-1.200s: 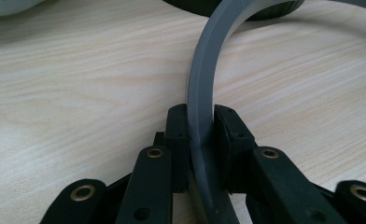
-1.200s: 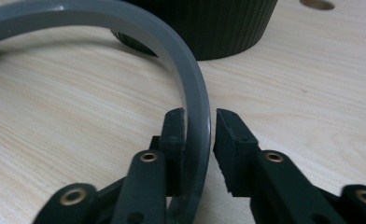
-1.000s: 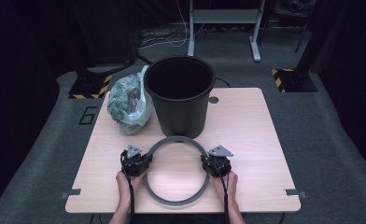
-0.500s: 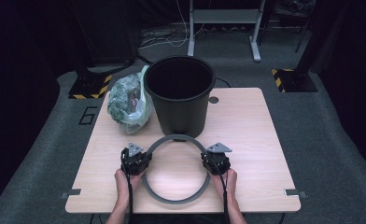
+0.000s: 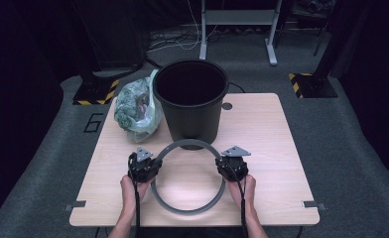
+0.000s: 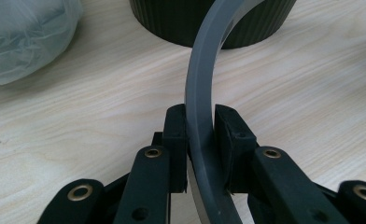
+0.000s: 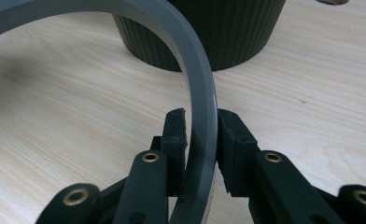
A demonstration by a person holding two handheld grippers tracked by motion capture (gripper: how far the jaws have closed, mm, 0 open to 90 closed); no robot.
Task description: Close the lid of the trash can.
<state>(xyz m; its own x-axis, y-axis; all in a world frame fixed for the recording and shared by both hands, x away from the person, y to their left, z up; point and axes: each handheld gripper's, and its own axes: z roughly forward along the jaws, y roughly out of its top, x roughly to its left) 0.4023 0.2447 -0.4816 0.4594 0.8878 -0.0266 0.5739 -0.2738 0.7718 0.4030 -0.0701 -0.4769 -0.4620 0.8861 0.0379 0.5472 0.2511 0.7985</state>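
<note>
Both grippers now pinch the grey ring (image 5: 187,176) from opposite sides: the left gripper (image 5: 144,167) has its jaws pressed on the ring's left arc, and the right gripper (image 5: 231,167), whose jaws have just been closing around the band, grips the right arc. Compared with a second ago the ring sits higher in the high view, its far edge now overlapping the base of the black bucket (image 5: 191,99), and in the gripper views the band stands clear of the wooden table (image 5: 272,134). This suggests the lift has begun, probably toward the bucket's rim. A bagged bundle of greens (image 5: 135,106) lies just beside the bucket.
</note>
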